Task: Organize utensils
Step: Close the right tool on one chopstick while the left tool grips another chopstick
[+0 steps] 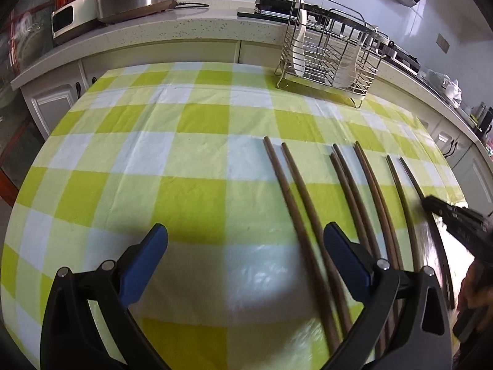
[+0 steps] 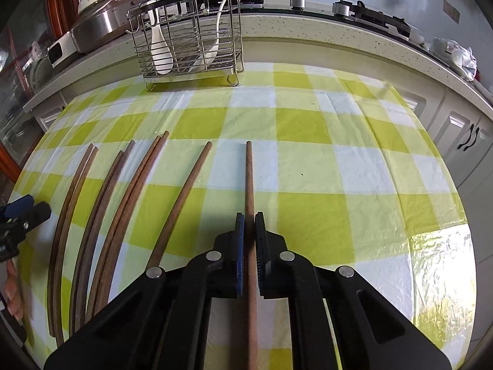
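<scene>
Right hand-held gripper (image 2: 249,215) is clamped on the rightmost chopstick (image 2: 249,172), pads pinching it partway down its length, the stick's long axis running straight ahead along the fingers toward the far edge of the table (image 2: 354,166). The wire utensil rack (image 2: 188,43) stands at the far side, ahead and off to the left of this gripper, white spoons already standing in it, so the coming move looks like a lift and a swing that way. The other chopsticks (image 2: 111,191) lie roughly parallel on the checked cloth, fanned out to the left. Left hand-held gripper (image 1: 245,237) hovers with its fingers wide apart, nothing between them, nearer the leftmost sticks. The held stick's near end disappears under the gripper body, and whether it has left the cloth is hard to tell from here.
</scene>
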### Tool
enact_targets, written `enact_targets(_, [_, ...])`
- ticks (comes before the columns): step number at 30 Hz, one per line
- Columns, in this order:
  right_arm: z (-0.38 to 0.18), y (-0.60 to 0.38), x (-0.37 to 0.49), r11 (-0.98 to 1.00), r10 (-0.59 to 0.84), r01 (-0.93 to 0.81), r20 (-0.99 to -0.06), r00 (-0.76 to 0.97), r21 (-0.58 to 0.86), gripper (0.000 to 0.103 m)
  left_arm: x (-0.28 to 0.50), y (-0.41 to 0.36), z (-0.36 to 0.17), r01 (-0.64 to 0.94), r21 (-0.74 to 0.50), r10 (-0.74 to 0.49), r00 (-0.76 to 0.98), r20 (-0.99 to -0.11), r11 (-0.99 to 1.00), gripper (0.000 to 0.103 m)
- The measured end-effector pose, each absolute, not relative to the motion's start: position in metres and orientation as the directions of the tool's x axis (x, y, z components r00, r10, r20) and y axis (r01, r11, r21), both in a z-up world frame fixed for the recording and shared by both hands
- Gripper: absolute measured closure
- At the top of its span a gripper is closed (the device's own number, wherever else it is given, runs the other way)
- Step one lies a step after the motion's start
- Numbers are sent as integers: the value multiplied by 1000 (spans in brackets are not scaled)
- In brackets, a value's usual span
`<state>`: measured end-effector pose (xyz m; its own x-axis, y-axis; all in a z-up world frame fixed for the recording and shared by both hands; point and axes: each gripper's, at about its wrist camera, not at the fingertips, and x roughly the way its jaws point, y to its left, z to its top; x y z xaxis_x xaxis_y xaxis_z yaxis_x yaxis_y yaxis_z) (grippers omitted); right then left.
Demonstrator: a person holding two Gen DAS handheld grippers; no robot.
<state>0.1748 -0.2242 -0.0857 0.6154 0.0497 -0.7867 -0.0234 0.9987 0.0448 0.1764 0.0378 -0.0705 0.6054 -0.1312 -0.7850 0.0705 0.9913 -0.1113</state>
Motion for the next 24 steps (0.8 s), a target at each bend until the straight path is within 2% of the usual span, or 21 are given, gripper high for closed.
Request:
enact_targets(4, [-85,-228,173,997,77,-43,-786,613,64,94,191,26,-72,55,-59,-80,586,-806,997,6])
enact_targets(7, [-86,-232,173,995,101,-51,-787,609,88,94,198,18,-78,38,-23,-40,560,-827,999,25])
enact_targets(9, [-85,-233,174,994,110,-60,-790,603,93,94,196,12,-79,42,24,-4,572,-820,999,31])
enact_targets(11, [-85,-232,175,993,115,-73,-794,596,90,94,194,9,-79,61,19,-20,573,-819,998,35])
enact_targets(15, [-84,-229,179,993,110,-103,-803,586,61,94,193,0,-77,102,24,-38,570,-821,994,52])
enact_targets(20, [-84,-225,185,991,88,-132,-808,583,13,94,192,-6,-76,113,27,-43,572,-819,993,59])
enact_targets(22, [-84,-222,185,990,73,-142,-806,588,-14,94,191,-8,-76,129,28,-51,574,-817,991,65])
enact_targets(24, [-85,-219,186,987,57,-155,-799,599,-46,94,190,-14,-75,152,34,-60,574,-817,988,81])
